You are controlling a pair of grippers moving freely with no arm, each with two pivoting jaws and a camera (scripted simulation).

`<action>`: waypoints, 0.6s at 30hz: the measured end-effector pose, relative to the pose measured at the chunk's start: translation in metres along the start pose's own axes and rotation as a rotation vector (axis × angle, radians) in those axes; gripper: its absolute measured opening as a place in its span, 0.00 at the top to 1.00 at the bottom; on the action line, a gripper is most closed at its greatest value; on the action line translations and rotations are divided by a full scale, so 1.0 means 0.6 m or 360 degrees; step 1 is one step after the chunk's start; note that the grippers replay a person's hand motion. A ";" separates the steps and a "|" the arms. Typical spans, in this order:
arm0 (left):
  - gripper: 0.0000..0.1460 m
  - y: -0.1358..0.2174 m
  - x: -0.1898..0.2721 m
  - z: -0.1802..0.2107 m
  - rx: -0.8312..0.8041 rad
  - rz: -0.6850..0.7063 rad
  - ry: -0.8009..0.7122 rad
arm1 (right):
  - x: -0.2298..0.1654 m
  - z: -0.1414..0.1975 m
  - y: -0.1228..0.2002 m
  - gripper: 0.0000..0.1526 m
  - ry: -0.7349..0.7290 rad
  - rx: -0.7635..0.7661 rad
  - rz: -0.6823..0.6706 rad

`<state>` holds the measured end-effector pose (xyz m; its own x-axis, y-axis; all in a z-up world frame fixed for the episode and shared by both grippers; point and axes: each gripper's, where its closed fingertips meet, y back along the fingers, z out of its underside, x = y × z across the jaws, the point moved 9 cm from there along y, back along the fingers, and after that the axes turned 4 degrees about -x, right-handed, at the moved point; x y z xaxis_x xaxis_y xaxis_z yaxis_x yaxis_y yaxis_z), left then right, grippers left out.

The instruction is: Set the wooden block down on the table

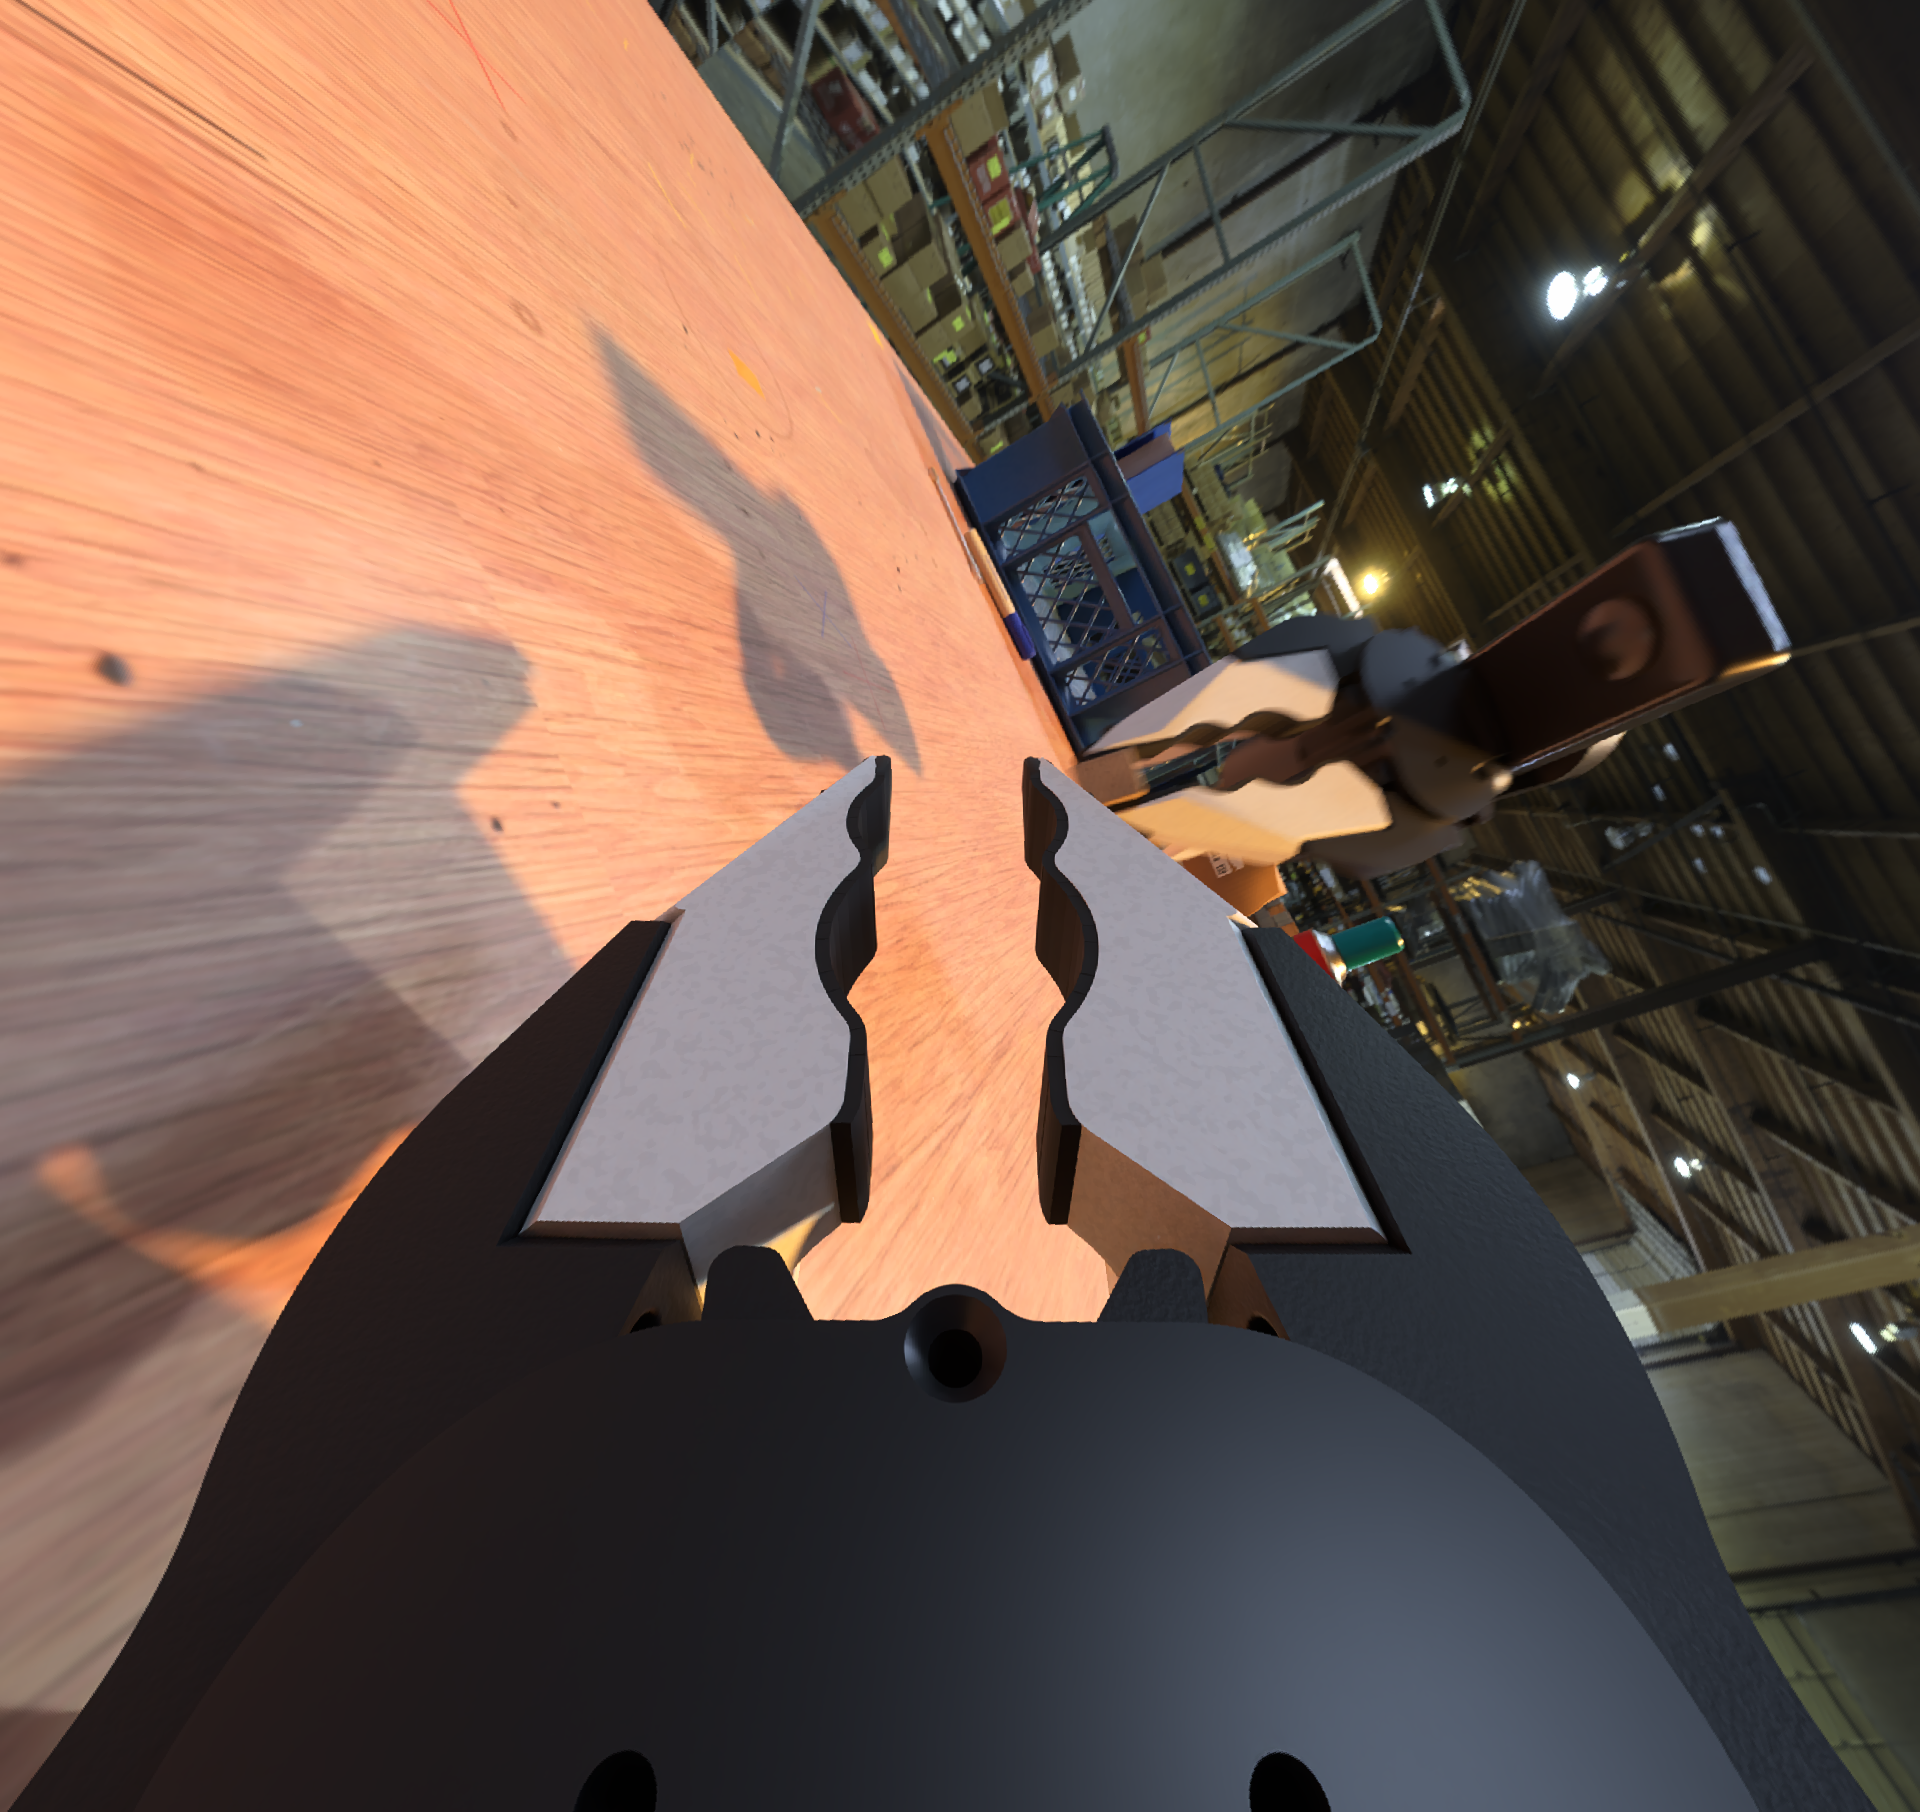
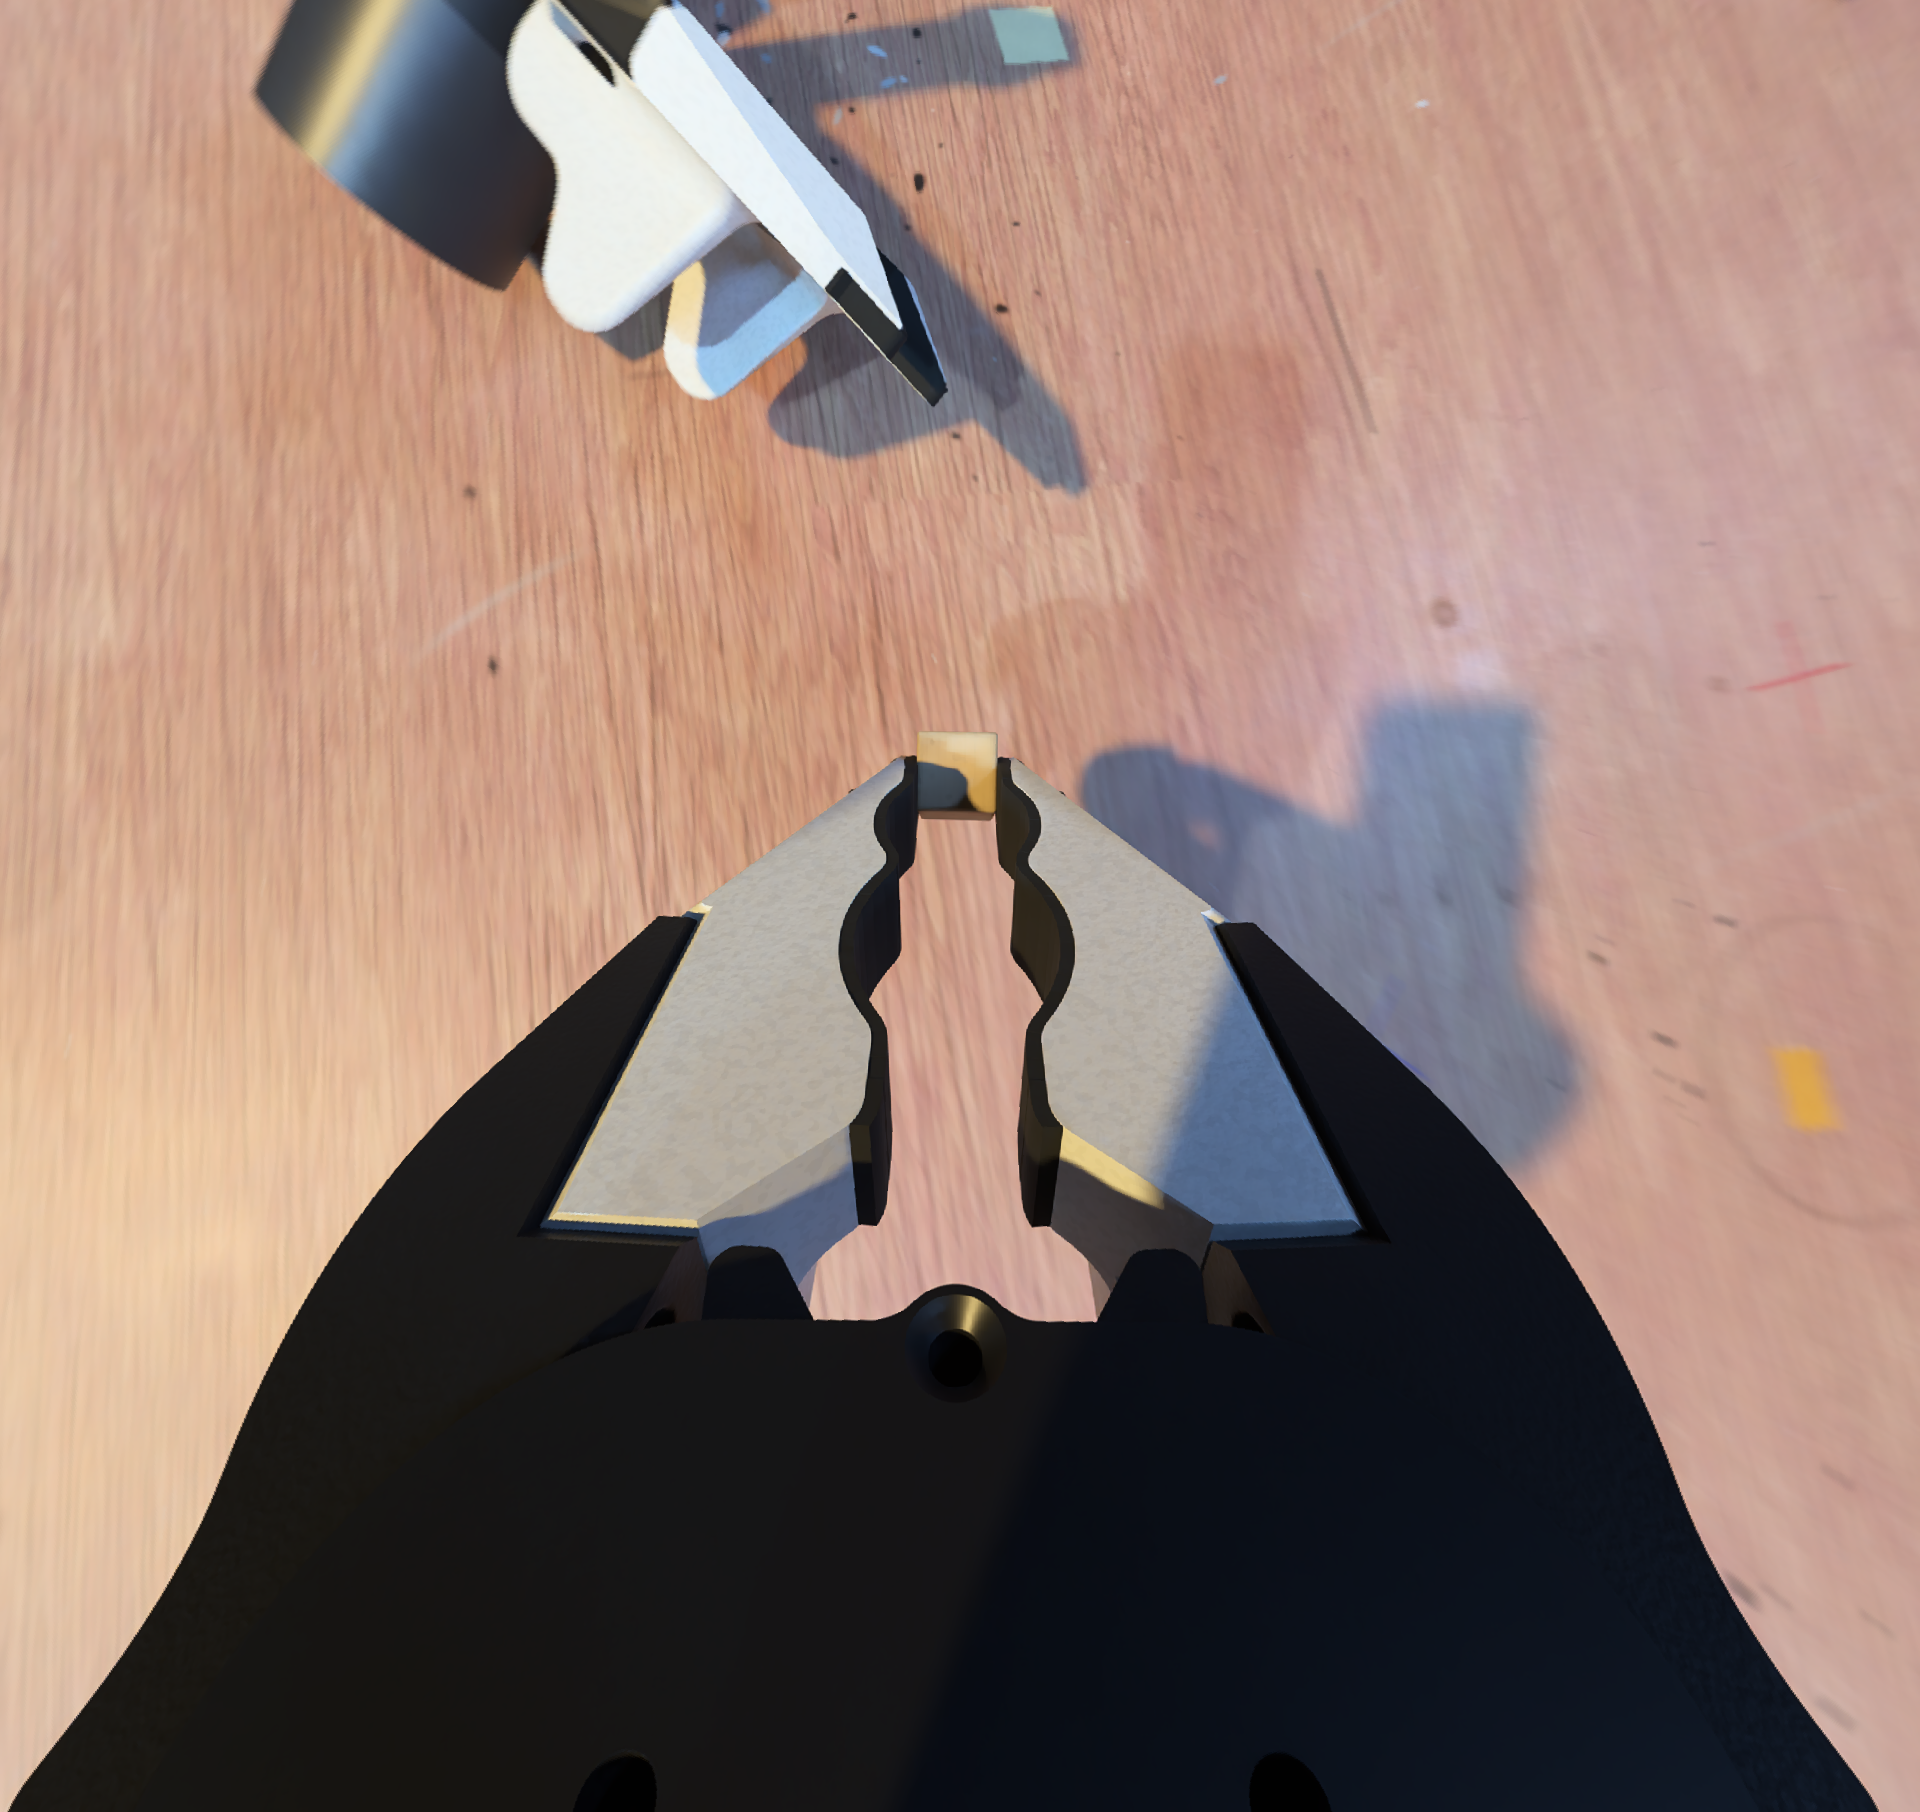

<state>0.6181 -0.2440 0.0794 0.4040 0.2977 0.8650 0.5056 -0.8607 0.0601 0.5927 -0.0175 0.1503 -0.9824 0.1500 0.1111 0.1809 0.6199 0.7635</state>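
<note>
Right wrist view: small square wooden block clamped between right tool tips.

The left wrist view skims low along the table, rolled sideways, facing its far edge and the blue crate there. The right wrist view looks steeply down at the table from close above. Each view catches the other gripper over the worktop's middle.
</note>
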 end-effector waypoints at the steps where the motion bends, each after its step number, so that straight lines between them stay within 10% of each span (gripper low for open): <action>1: 0.83 0.008 -0.001 -0.001 0.0017 0.0010 0.0010 | -0.009 -0.004 -0.029 0.91 -0.0045 0.0011 0.0000; 7: 0.83 0.050 -0.009 -0.013 0.0082 0.0050 0.0043 | -0.040 -0.008 -0.127 0.91 -0.0049 -0.0241 0.0031; 18: 0.83 0.064 -0.016 -0.016 0.0094 0.0116 0.0133 | -0.040 -0.014 -0.153 0.91 -0.0107 -0.0260 0.0098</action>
<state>0.6262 -0.2835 0.0784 0.3775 0.1978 0.9046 0.5224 -0.8521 -0.0317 0.5990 -0.0846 0.0828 -0.9635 0.2381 0.1221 0.2253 0.4754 0.8504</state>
